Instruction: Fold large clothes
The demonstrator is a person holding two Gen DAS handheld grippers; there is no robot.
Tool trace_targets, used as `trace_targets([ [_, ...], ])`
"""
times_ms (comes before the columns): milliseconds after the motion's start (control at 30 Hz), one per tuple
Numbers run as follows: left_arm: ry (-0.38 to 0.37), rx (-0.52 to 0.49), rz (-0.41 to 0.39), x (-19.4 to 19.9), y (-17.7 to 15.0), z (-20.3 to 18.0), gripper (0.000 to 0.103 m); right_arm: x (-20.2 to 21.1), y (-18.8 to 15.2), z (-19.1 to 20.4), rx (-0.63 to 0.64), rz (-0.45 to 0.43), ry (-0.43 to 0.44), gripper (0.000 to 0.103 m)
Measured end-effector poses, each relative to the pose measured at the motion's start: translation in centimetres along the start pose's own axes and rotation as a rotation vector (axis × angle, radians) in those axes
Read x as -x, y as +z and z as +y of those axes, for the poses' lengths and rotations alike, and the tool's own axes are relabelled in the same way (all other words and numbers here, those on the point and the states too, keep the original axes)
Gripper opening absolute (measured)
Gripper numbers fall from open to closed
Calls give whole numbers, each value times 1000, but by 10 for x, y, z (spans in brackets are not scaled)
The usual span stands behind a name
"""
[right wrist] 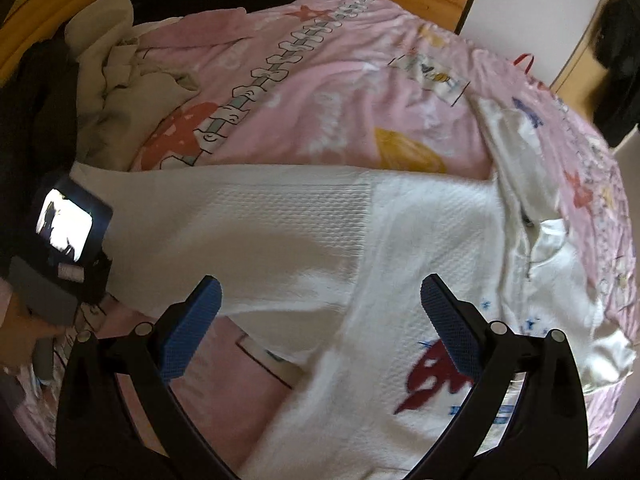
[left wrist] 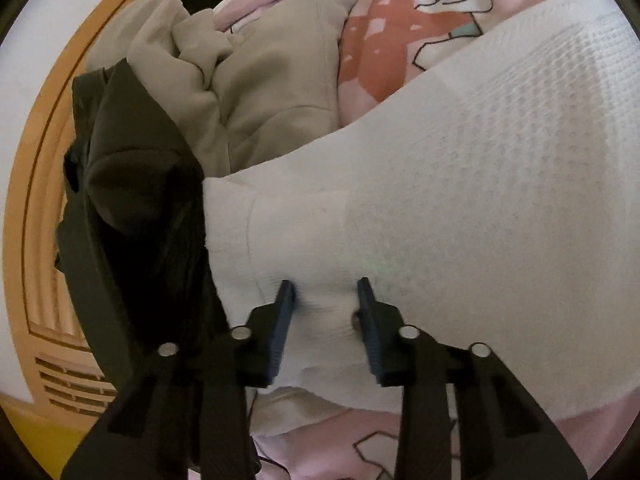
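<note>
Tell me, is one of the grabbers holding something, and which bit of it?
The left gripper pinches the white sweater at the cuff end of its sleeve. The right gripper is open above the sweater, holding nothing.

Left gripper [left wrist: 326,300] jaws pinch the white waffle-knit garment [left wrist: 460,200] on pink bedding [left wrist: 380,48].
</note>
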State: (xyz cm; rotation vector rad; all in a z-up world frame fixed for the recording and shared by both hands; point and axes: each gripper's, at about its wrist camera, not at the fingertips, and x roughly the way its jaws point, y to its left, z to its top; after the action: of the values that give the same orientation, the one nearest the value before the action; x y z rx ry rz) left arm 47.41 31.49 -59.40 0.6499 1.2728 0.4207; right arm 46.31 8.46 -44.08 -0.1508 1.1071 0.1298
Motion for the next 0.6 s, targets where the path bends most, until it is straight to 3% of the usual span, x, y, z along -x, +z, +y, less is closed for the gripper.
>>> trace_targets([
  [200, 47, 53, 2, 7, -5, 21, 15, -28, -9, 0, -42, -25, 64, 98],
  [367, 89, 141, -2, 25, -5, 41, 13, -45, -27, -12, -68, -35, 101, 98],
  [467, 106, 206, -39, 58, 1, 55, 12, -54, -36, -24, -79, -39, 131, 98],
  [600, 47, 269, -141, 121, 16, 69, 12, -60, -43, -48, -67, -64, 138, 98],
])
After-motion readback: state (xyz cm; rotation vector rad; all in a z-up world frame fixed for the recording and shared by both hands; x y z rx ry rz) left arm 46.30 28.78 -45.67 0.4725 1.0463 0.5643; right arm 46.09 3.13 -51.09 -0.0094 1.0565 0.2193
